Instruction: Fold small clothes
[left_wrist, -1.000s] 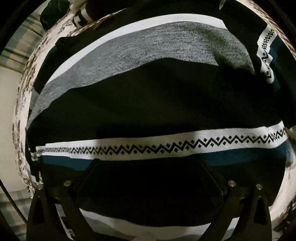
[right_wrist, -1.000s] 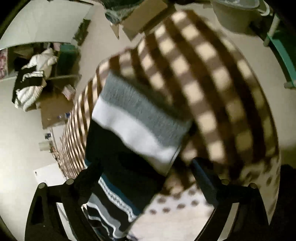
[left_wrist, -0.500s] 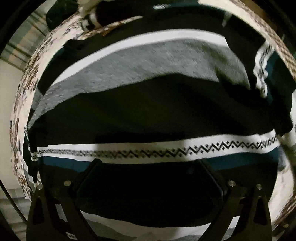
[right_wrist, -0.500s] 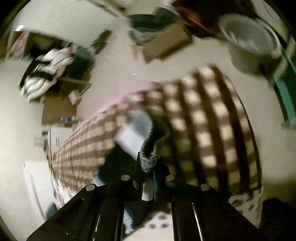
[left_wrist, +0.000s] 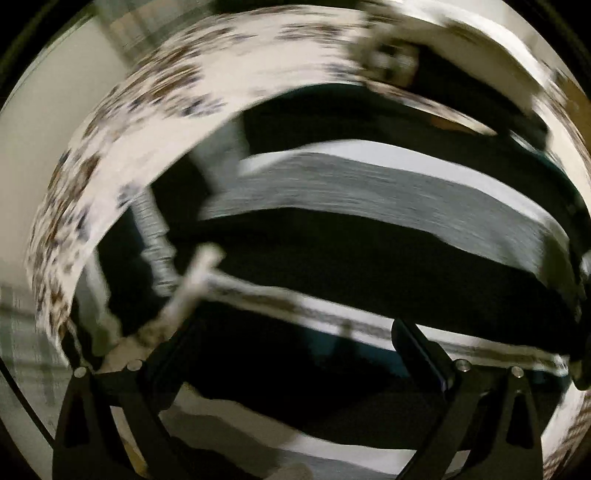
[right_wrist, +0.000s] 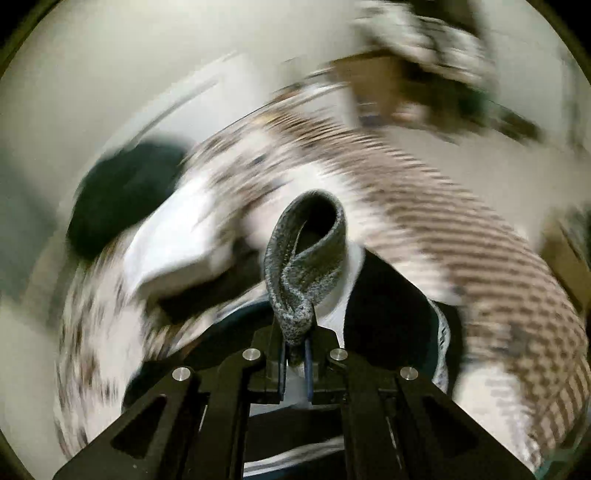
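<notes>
Right tool pinching the sweater's grey hem; left tool spread wide over the garment.

Left wrist view: the left tool stands with its fingers wide apart above the striped sweater, which lies on the patterned bedspread; against half a second ago the picture is smeared and the stripes now slant, with a sleeve showing at left. Right wrist view: the right tool is clamped on a looped fold of the grey hem, as it was half a second ago, while the checked cover behind has blurred and swung.
</notes>
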